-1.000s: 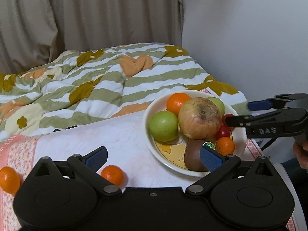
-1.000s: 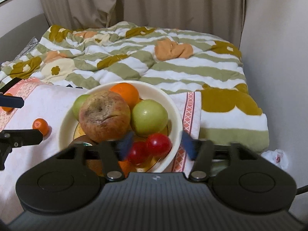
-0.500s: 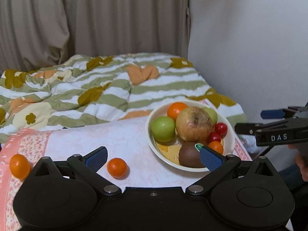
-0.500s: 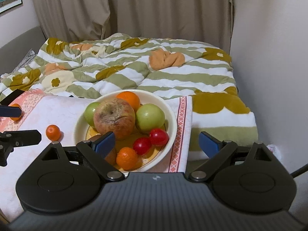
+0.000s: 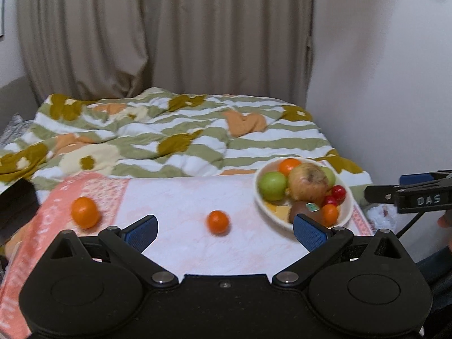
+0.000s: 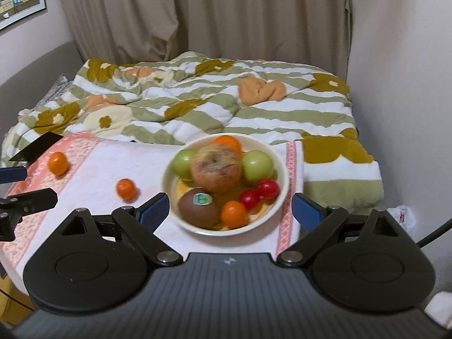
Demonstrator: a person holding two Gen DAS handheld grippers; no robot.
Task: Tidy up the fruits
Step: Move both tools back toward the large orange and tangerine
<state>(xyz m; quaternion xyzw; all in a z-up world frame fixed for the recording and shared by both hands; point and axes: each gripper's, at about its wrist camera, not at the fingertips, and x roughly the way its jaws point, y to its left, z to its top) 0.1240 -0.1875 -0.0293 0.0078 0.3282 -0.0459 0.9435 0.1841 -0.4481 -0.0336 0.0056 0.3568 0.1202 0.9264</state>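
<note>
Holding: you have both tools up over the towel, gripping nothing.
Left tool (image 5: 224,230): spread wide, small orange (image 5: 217,221) between its fingers' line of sight.
Right tool (image 6: 230,210): spread wide, facing the bowl (image 6: 278,169).
Bowl: on the towel (image 6: 101,169), right side; holds apples, oranges, kiwi, tomatoes.
Loose fruit: small orange mid-towel; bigger orange (image 5: 84,212) on the pink border, well apart.

A bed (image 6: 325,130) is carrying a pink-bordered towel (image 6: 93,166); 2 loose oranges (image 6: 126,188) and a fruit bowl (image 6: 282,180) are lying on it.
</note>
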